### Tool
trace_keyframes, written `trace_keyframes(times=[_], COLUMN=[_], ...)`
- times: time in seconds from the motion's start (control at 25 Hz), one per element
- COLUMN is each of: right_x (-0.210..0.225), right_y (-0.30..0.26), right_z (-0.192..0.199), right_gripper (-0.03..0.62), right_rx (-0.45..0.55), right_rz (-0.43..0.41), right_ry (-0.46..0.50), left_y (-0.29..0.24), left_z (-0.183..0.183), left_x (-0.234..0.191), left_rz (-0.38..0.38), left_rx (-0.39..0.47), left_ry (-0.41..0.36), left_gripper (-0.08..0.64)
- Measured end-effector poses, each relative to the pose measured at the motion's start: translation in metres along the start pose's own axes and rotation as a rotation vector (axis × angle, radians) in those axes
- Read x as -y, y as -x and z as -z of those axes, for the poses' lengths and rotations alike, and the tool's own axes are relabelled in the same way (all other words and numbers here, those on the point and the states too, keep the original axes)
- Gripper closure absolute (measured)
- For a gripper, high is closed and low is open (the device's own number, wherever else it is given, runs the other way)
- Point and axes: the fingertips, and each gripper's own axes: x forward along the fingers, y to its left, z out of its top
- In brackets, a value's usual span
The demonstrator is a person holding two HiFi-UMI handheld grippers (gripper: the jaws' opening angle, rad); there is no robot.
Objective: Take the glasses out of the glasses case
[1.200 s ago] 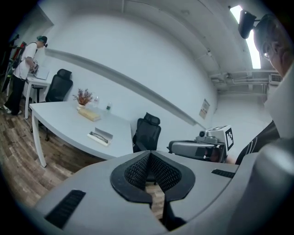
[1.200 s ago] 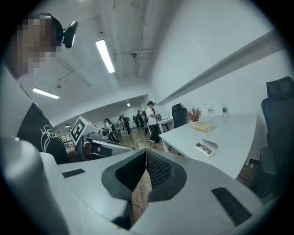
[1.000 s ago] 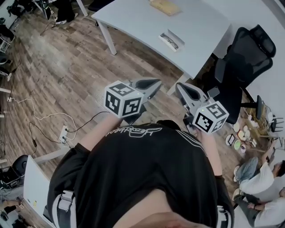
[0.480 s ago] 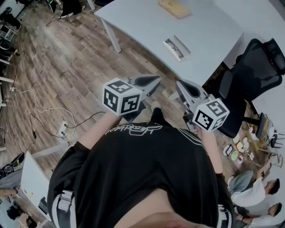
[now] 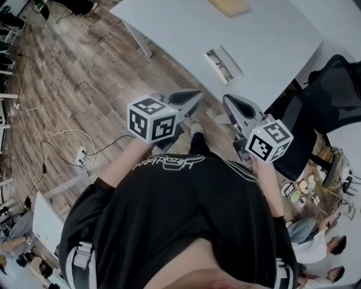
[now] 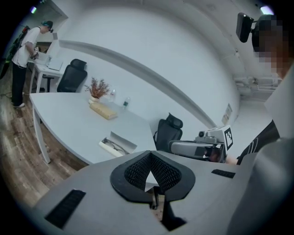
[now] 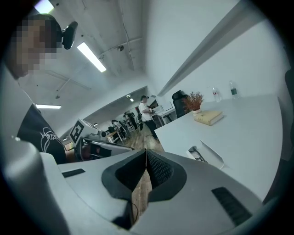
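Observation:
An open white glasses case (image 5: 223,64) lies on the white table (image 5: 271,39) with dark-framed glasses (image 5: 218,61) inside it. Both grippers are held at chest height in front of the table's near edge, well short of the case. My left gripper (image 5: 197,96) is shut with nothing in it, and my right gripper (image 5: 227,102) is shut and empty too. In the left gripper view the case (image 6: 117,143) sits beyond the closed jaws, with the right gripper (image 6: 202,147) off to the side. The right gripper view shows the case (image 7: 206,155) right of its closed jaws.
A tan book-like block (image 5: 228,5) lies farther back on the table, with a dried plant (image 6: 96,88) and bottles behind it. A black office chair (image 5: 321,96) stands at the table's right. A cable and power strip (image 5: 80,163) lie on the wooden floor at left. People sit at lower right.
The table and case have slid lower and closer in the head view as the person steps toward them. Both grippers stay shut and hold their pose.

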Motion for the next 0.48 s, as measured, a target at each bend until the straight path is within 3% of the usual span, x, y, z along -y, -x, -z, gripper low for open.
trace_keyframes(times=[0.48], right_x=[0.057], right_y=[-0.030], right_z=[0.012], right_gripper=[0.583], right_rx=[-0.066], right_rz=[0.010], right_ry=[-0.037], left_y=[-0.047], left_z=[0.005], left_x=[-0.038], left_rz=[-0.006], left_rx=[-0.067], left_ry=[0.085], left_gripper=[0.552])
